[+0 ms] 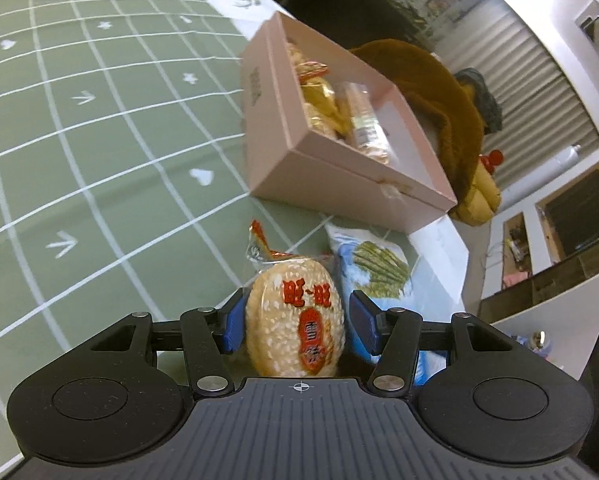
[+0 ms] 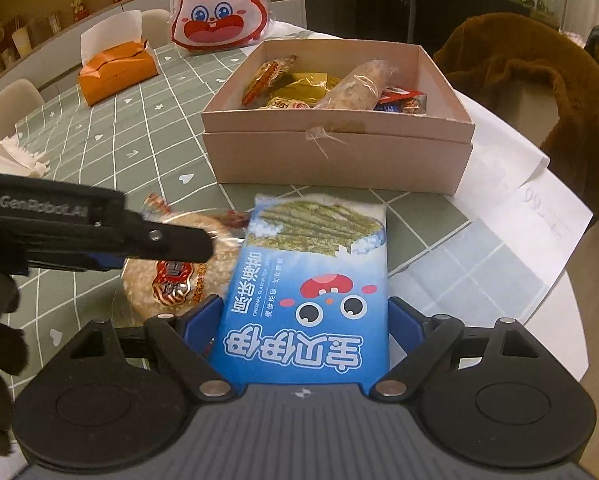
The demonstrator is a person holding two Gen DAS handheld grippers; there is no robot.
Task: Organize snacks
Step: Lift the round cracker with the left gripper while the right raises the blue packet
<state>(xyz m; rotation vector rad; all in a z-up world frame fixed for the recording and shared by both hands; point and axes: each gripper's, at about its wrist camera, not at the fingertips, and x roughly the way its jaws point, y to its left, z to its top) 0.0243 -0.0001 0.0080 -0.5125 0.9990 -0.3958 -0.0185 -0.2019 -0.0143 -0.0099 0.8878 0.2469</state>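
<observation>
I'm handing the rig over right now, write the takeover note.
Left gripper: jaws straddle the round rice cracker packet; gap on one side, grip unconfirmed.
Right gripper: jaws either side of the blue seaweed snack bag; grip unclear.
Both packets are in front of the open pink cardboard box on the green grid tablecloth.
Done: several snacks in the box.
Left: box these two.

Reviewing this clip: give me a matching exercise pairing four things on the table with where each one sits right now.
Things:
1. rice cracker packet
2. blue seaweed snack pack
3. orange tissue box
4. sausage-shaped snack

Places:
A. inside the pink box
B. between the right gripper fingers
C. between the left gripper fingers
D. far side of the green tablecloth

Pairs: 1-C, 2-B, 3-D, 4-A
</observation>
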